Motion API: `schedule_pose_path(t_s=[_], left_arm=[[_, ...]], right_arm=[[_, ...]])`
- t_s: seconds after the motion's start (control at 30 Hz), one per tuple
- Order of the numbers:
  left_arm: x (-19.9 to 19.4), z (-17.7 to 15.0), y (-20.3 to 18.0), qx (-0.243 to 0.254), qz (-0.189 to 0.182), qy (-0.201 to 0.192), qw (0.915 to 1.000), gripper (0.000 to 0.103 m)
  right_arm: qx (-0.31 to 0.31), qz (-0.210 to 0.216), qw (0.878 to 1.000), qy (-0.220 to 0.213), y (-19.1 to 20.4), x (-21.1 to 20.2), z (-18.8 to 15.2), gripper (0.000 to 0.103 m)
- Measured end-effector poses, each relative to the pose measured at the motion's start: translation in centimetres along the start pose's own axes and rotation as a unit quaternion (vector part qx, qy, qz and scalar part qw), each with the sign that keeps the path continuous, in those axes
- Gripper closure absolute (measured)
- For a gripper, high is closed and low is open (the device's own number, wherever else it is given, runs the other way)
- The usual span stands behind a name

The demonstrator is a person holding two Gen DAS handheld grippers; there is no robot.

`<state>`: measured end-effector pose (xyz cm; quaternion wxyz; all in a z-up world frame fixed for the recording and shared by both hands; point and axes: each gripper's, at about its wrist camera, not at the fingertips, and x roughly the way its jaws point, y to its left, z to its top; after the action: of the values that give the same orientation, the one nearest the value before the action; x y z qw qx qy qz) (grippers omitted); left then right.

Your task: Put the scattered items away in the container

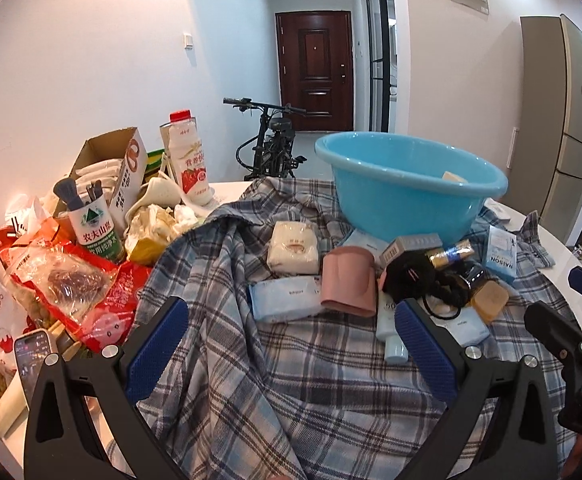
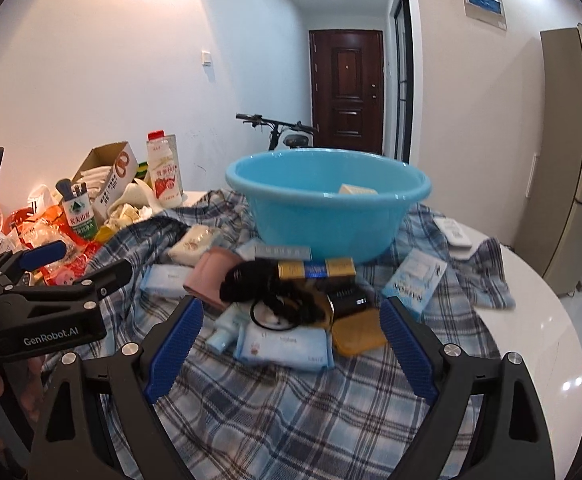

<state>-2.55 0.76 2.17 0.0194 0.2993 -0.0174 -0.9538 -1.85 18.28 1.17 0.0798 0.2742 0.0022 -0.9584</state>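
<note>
A light blue plastic basin stands on a plaid cloth and holds one pale block. In front of it lie scattered items: a white packet, a pink pouch, wet-wipe packs, black hair ties, a battery pack, a tan block, a blue box. My left gripper is open and empty above the cloth. My right gripper is open and empty, just short of the pile.
The left of the table is crowded with snack bags, a cardboard box, a milk bottle and a phone. A remote lies right of the basin. A bicycle stands behind the table.
</note>
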Motion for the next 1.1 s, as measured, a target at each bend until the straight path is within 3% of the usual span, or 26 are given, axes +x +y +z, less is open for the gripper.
schedule_pose_path(t_s=[1.1], left_arm=[[0.7,-1.6,-0.4,0.003,-0.009,0.021,0.9997,0.0]], right_arm=[[0.022,-0.042,0.998,0.029,-1.9,1.6,-1.6,0.011]])
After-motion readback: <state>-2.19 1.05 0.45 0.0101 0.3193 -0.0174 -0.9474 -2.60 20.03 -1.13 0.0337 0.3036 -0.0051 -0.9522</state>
